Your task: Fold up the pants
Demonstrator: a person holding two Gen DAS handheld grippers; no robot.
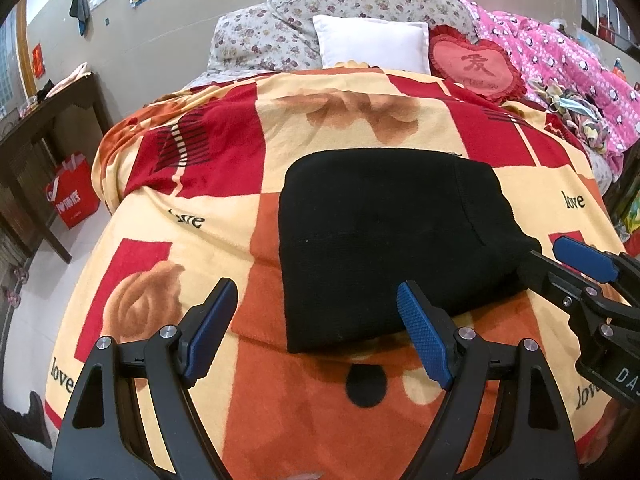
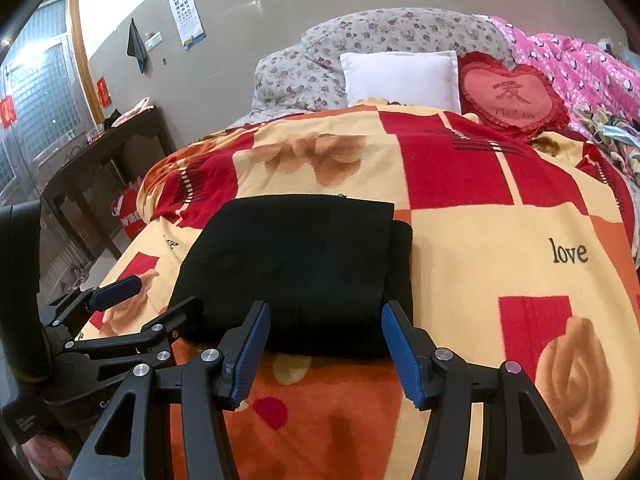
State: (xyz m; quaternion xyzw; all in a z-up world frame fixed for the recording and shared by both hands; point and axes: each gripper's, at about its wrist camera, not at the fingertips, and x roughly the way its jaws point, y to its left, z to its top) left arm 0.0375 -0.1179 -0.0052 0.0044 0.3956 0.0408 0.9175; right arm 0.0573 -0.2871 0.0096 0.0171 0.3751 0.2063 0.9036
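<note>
Left gripper (image 1: 316, 332): jaws spread, nothing between. Right gripper (image 2: 322, 354): jaws parted, empty, just short of near edge. Black pants (image 2: 296, 268) lie folded in compact stacked rectangle on patterned fleece blanket (image 2: 500, 240). Judged soft, light, limp knit; layers may slide. Pinch all layers at near corners.
</note>
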